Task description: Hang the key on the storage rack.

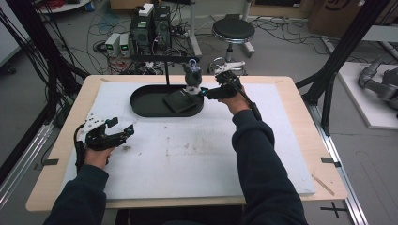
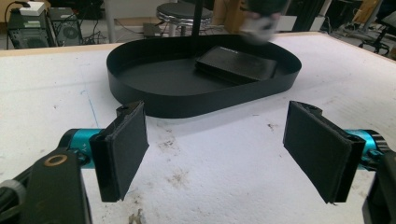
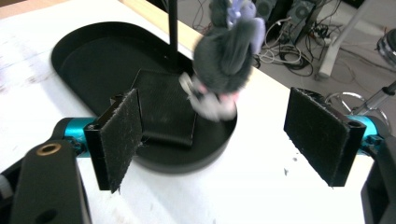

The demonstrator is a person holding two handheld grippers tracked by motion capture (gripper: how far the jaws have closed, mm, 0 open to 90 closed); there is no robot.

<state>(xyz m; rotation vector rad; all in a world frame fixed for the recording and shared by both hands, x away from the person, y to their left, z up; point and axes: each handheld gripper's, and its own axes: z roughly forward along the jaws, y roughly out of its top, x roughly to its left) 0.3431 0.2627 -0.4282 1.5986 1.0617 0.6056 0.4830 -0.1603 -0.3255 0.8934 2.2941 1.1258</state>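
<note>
toy: grey plush [image 3: 224, 56] hangs on stand over tray [image 1: 141, 105] right end, nr table far edge | feel: soft, light, squishy, swings | grab: round body middle | R gripper [image 3: 212, 140] wide open, empty | L gripper [image 2: 215, 154] open, empty, nr table left edge

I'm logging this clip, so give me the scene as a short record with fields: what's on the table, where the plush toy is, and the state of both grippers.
surface: white mat on a wooden table
tray: black oval tray at the far middle of the mat
in tray: flat black pad, right half
toy: grey plush toy hanging from a black stand above the tray's right end, blurred
right gripper: open, nothing between its fingers, beside the toy
left gripper: open, empty, near left of the mat
</note>
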